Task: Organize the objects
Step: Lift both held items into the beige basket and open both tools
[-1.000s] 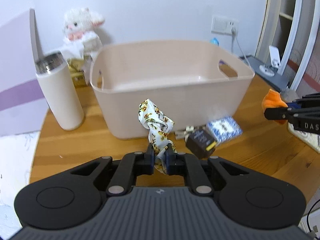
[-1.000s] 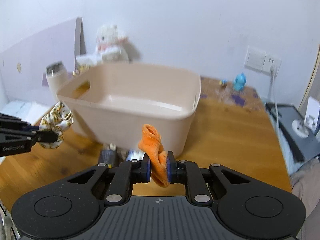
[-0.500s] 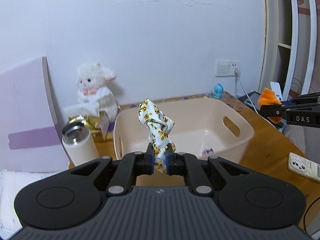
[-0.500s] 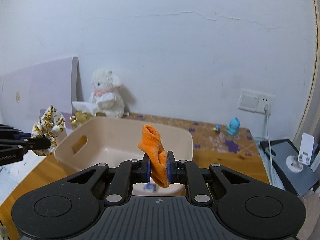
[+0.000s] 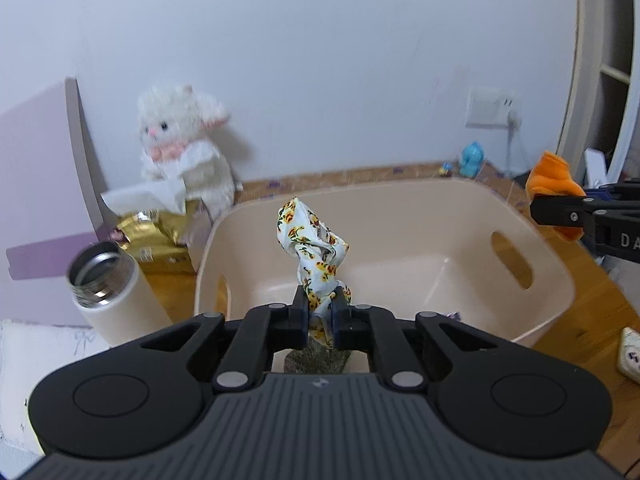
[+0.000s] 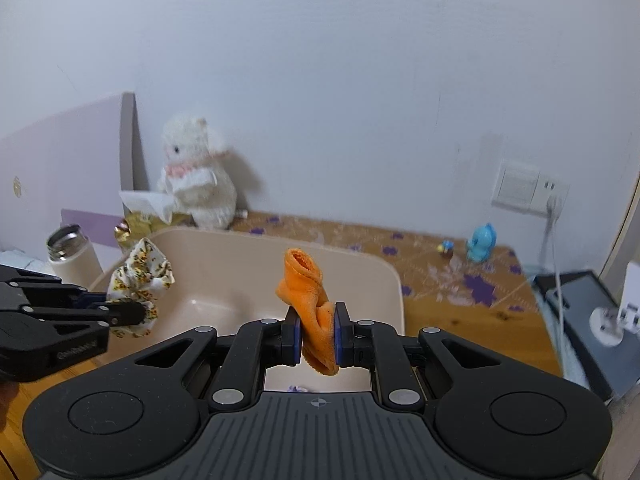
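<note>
The crumpled white floral cloth [image 5: 313, 249], printed with yellow flowers, stands pinched in my left gripper [image 5: 320, 318] over the beige bin [image 5: 560, 280]. My right gripper [image 6: 317, 338] clamps a folded orange cloth [image 6: 307, 300] above the same bin.

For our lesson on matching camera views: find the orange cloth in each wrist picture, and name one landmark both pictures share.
Left wrist view: the orange cloth is at the far right edge, pinched by the right hand-held gripper, level with the beige bin rim.
Right wrist view: the cloth stands at bottom centre, clamped in that same gripper, in front of the bin.
Shared landmark: the white plush toy against the wall.
</note>
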`<state>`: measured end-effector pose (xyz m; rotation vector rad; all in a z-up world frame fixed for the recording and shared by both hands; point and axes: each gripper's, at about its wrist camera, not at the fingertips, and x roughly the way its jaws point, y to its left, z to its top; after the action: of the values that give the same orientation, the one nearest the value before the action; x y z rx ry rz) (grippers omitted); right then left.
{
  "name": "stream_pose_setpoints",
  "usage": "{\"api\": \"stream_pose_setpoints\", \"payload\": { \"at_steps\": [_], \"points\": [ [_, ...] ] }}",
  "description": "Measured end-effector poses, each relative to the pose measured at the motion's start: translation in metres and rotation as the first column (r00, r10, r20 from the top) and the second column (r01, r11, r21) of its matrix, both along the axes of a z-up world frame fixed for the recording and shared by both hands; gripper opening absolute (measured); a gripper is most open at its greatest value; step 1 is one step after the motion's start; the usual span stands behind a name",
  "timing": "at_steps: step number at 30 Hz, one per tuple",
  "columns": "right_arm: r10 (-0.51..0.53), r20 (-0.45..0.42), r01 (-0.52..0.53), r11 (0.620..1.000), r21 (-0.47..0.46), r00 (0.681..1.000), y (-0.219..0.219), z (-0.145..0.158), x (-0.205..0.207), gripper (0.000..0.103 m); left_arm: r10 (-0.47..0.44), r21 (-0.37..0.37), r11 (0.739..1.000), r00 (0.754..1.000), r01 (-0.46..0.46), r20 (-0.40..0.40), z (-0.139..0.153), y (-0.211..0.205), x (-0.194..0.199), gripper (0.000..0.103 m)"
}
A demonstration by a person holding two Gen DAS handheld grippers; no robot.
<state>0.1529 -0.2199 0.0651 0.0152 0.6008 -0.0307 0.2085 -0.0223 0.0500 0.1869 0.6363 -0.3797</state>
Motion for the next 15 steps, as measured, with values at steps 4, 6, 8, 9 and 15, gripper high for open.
{"api": "stream_pose_setpoints", "payload": {
  "at_steps": [4,6,8,9,15],
  "points": [
    [-0.003,-0.066,0.004,1.0,0.013,0.998,-0.001,-0.02,0.014,0.015,0.019,0.039,0.999,0.998,-0.016,-0.059,-0.021,-0.011,0.017,0.012],
    [-0.001,-0.099,0.001,1.0,0.004,0.995,0.001,-0.029,0.019,0.015,0.027,0.049,0.999,0.996,-0.023,-0.082,-0.029,-0.013,0.022,0.012],
    [0.001,-0.122,-0.003,1.0,-0.014,0.992,0.003,-0.037,0.022,0.015,0.029,0.058,0.998,0.994,-0.023,-0.102,-0.036,-0.014,0.027,0.012],
    [0.001,-0.132,-0.004,1.0,-0.02,0.991,0.004,-0.04,0.024,0.016,0.028,0.063,0.998,0.994,-0.021,-0.11,-0.039,-0.015,0.028,0.012],
    [0.0,-0.149,-0.004,1.0,-0.022,0.989,0.004,-0.046,0.023,0.039,0.028,0.083,0.996,0.993,-0.019,-0.117,-0.044,-0.015,0.028,0.015]
  ]
}}
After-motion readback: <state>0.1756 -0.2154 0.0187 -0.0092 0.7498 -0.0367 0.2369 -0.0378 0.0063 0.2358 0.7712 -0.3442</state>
